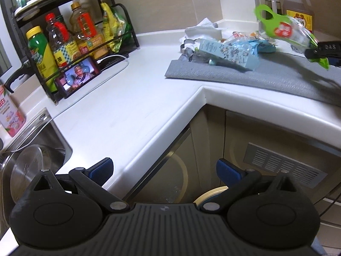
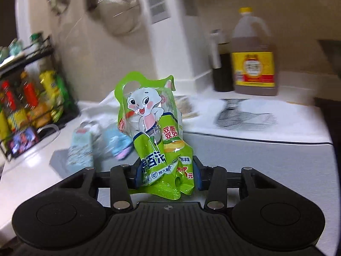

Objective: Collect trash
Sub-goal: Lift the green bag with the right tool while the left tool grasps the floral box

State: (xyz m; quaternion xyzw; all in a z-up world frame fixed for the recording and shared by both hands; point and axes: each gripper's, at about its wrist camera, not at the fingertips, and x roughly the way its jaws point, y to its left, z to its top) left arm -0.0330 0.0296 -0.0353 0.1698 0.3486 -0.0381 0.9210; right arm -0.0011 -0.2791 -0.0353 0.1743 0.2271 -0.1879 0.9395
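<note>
Right gripper is clamped on a green bag, blue pads pressing its crumpled lower part from both sides; the bag stands up between the fingers, rabbit print facing the camera, cut-out handle on top. In the left wrist view the same bag hangs in the air over the far side of the counter, held at its lower end by the right gripper's black fingers coming in from the right edge. Below it a grey mat lies on the white counter, with the trash pile on its far end: a pale blue carton on its side, blue wrappers, white crumpled paper behind. The bag is clear of the pile, not touching the mat. Left gripper is released, fingers spread wide with nothing between them, hovering over the counter's inner corner edge and the cabinet doors below. Sink with a steel lid at lower left. Black rack with oil and sauce bottles on the left, a phone showing video propped at its foot, white cable beside it. A big brown jug with yellow cap stands by the back wall, a dark dispenser just beside it. The right wrist view is motion-blurred apart from the bag and gripper.
</note>
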